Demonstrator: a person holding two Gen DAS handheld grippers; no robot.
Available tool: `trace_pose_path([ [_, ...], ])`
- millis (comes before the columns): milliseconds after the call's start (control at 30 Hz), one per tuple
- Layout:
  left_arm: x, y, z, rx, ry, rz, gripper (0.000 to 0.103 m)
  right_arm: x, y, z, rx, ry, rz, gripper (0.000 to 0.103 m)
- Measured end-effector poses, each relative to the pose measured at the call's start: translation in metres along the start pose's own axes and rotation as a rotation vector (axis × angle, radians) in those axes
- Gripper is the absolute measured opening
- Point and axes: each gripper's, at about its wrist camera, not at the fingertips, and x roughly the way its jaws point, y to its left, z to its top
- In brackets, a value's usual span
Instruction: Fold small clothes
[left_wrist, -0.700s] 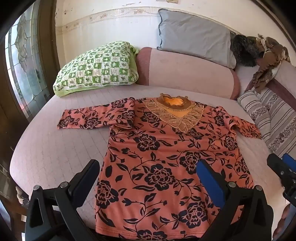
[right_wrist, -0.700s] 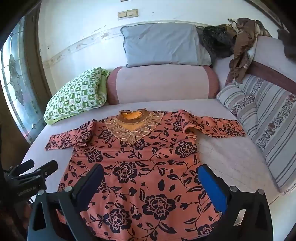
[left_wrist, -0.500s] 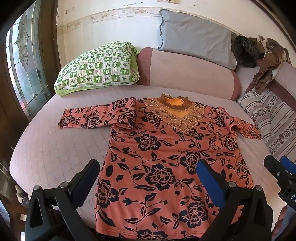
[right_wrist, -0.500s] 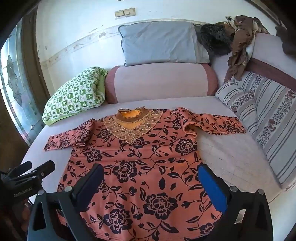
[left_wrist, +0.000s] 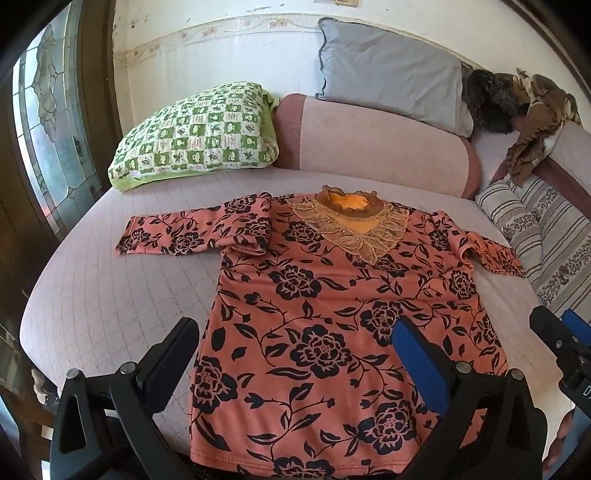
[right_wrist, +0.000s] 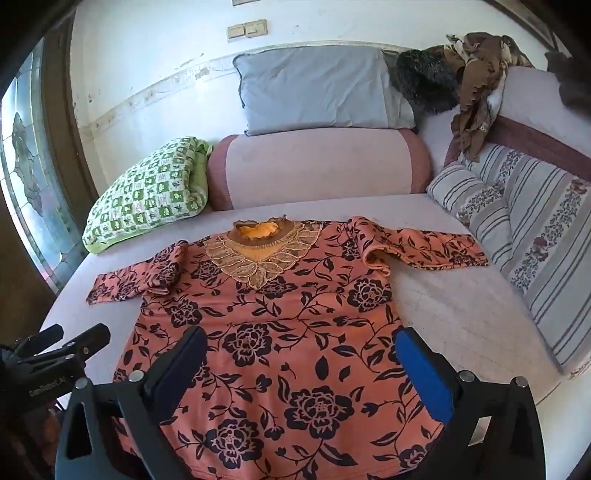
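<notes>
An orange long-sleeved top (left_wrist: 325, 314) with black flowers and a gold lace collar lies flat, front up, on the pink bed, both sleeves spread out; it also shows in the right wrist view (right_wrist: 280, 332). My left gripper (left_wrist: 295, 339) is open and empty above the top's lower left part. My right gripper (right_wrist: 299, 347) is open and empty above the top's lower right part. The right gripper's tips (left_wrist: 554, 332) show at the right edge of the left wrist view, and the left gripper's tips (right_wrist: 74, 339) at the left edge of the right wrist view.
A green checked pillow (left_wrist: 195, 136) lies at the back left, a pink bolster (left_wrist: 373, 144) and grey pillow (left_wrist: 391, 74) behind the collar. Striped cushions (right_wrist: 528, 229) line the right side, with brown cloth (right_wrist: 476, 74) heaped above. A stained-glass window (left_wrist: 48, 122) stands left.
Both grippers have drawn slightly back and up from the top, so it sits a little lower and further in view. Both stay open. The top has not moved.
</notes>
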Motion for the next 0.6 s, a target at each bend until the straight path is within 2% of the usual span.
trace_pose_path([
  [600, 0.0018, 0.0021, -0.0028, -0.010, 0.010, -0.002, 0.103, -0.0060, 0.0004, 0.0011, 0.001, -0.017, 0.008, 0.103],
])
